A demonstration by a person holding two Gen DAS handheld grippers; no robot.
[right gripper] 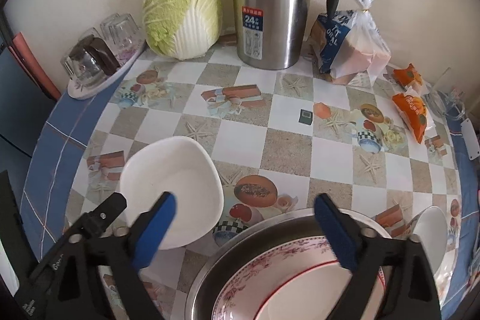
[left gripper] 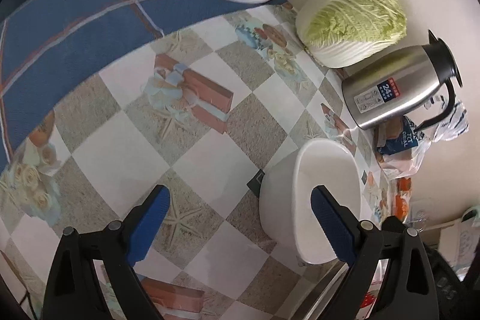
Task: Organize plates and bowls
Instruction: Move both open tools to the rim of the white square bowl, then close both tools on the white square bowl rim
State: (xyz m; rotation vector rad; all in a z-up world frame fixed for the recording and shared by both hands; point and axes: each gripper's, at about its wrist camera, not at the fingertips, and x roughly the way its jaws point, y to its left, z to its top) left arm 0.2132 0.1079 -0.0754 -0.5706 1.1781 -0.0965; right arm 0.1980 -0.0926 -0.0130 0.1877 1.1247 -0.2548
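Two grippers are seen above a round table (right gripper: 288, 152) covered by a checkered cloth with a blue border. Open cloth is left across the middle; the far edge against the wall is lined by a cabbage (right gripper: 183, 5), a steel flask (right gripper: 270, 8) and a bagged loaf (right gripper: 351, 47), with a tray of upturned glasses (right gripper: 99, 56) at the left rim and orange packets (right gripper: 411, 113) near the right rim.

A white bowl (right gripper: 174, 188) is set on the cloth near the front. The left gripper (left gripper: 240, 218) is held with its jaws wide apart and nothing between them; its right finger (left gripper: 330, 224) is seen over the bowl's hollow, the other over bare cloth beside the bowl. Whether that finger touches the bowl cannot be told.

The right gripper (right gripper: 244, 230) is also held apart, empty. Below it a flowered plate (right gripper: 285, 284) is seen inside a metal basin (right gripper: 216, 269), just right of the bowl. The bowl's near rim is hidden by the left finger (right gripper: 153, 230).

The basin and plate are cut off by the lower frame. A pale spoon-like shape (right gripper: 429, 227) at the basin's right is hard to make out.
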